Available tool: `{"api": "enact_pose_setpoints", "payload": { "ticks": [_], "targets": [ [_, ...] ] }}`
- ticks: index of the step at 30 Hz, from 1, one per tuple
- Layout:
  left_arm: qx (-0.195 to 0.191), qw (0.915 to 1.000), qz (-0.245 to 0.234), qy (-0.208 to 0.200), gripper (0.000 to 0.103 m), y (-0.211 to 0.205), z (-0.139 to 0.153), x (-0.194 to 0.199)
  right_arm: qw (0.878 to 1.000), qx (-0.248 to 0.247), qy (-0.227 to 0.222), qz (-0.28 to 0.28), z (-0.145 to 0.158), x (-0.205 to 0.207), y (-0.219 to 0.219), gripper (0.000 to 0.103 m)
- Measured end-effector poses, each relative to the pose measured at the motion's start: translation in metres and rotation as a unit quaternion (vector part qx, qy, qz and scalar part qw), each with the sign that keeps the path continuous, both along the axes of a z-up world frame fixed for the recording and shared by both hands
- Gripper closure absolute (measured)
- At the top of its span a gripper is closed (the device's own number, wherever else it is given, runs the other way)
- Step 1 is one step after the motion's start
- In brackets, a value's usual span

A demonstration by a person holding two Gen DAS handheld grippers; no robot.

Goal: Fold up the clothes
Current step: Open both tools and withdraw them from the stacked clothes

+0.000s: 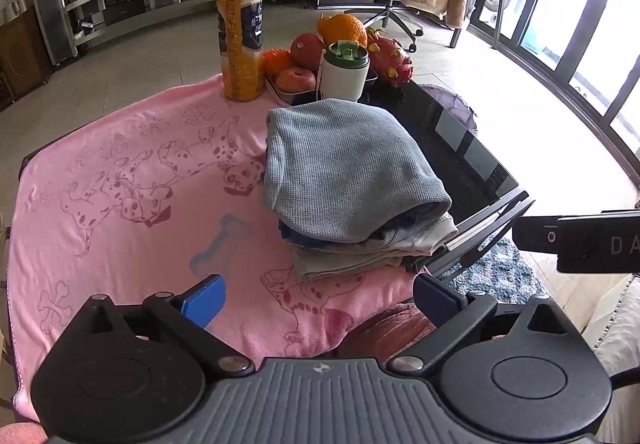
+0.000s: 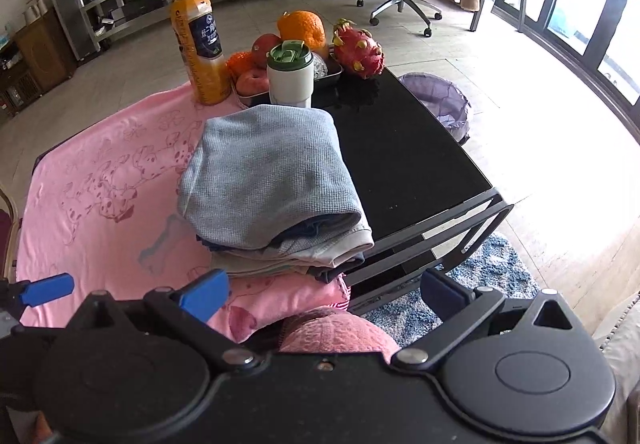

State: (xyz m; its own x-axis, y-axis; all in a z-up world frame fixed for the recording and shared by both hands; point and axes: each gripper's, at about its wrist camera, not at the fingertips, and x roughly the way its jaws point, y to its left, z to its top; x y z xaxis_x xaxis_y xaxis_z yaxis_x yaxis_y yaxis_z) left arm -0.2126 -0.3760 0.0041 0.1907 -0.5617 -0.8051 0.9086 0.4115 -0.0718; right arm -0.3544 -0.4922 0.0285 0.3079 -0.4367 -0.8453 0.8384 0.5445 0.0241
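A stack of folded clothes sits on the pink dog-print blanket [image 1: 120, 172] [image 2: 92, 180] near the table's middle. On top lies a grey-blue waffle-knit garment [image 1: 348, 168] [image 2: 268, 184], with darker and beige pieces [image 1: 360, 260] [image 2: 280, 260] under it. My left gripper [image 1: 320, 300] hangs open in front of the stack, nothing between its fingers. My right gripper [image 2: 324, 294] is open too, just short of the stack's near edge. The right gripper's black body [image 1: 580, 240] shows at the right of the left wrist view; a blue fingertip [image 2: 48, 290] of the left one shows in the right wrist view.
Behind the stack stand an orange juice bottle [image 1: 240, 32] [image 2: 198, 44], a white cup with a green lid [image 1: 344, 72] [image 2: 290, 78], a fruit tray [image 1: 296, 94] and a dragon fruit [image 2: 358, 48]. Bare black glass tabletop [image 2: 400, 156] lies right; a blue rug [image 2: 492, 276] below.
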Motion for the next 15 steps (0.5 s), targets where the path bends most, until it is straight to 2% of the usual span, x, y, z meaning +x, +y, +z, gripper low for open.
{"api": "enact_pose_setpoints", "payload": {
  "ticks": [11, 15],
  "targets": [
    [0.004, 1.0, -0.002, -0.004, 0.003, -0.0032, -0.0016, -0.0028, 1.0, -0.004, 0.001, 0.004, -0.0018, 0.0004, 0.0022, 0.0],
    [-0.007, 0.9999, -0.002, -0.015, 0.003, -0.0012, -0.0003, -0.0036, 1.0, -0.003, 0.002, 0.004, -0.0045, 0.002, 0.0026, 0.0]
  ]
}}
